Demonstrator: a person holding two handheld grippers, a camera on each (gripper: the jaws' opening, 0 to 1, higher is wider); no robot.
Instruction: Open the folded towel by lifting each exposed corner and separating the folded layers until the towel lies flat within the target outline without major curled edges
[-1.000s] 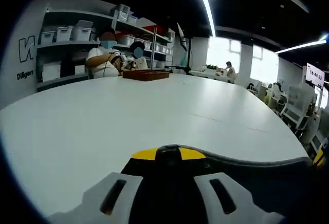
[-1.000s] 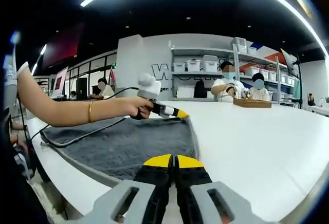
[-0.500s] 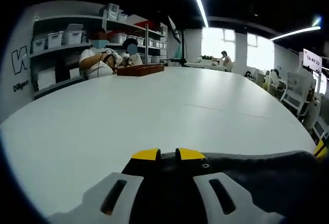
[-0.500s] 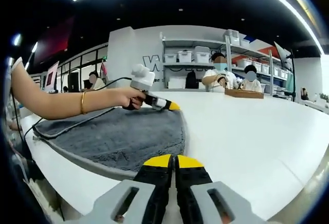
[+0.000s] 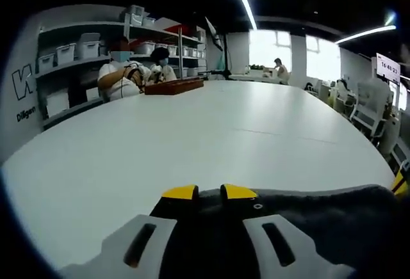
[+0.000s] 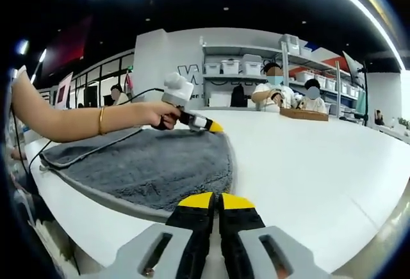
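The grey towel (image 6: 150, 167) lies spread on the white surface (image 6: 307, 164), mostly flat, its near edge running just ahead of the right hand-held gripper (image 6: 214, 200). No target outline can be made out in either view.

The left hand-held gripper (image 6: 204, 124), held in the person's hand (image 6: 154, 114), sits at the towel's far corner. In the left gripper view its yellow tips (image 5: 208, 192) stand slightly apart with dark towel cloth (image 5: 307, 221) lying over the jaws; whether the cloth is pinched or only draped there cannot be told.

The right hand-held gripper has its tips together on nothing, just off the towel's near edge.

The spreading looks nearly done, with the far corner the last part being set.

What could go wrong from here
- If the left jaws open while the corner is raised, it may flop back and curl
- Pulling the corner outward too hard could drag the whole towel across the smooth surface, since nothing pins the near edge
- A cable (image 6: 83, 154) trails over the towel's left side and could snag or rumple it as the hand moves
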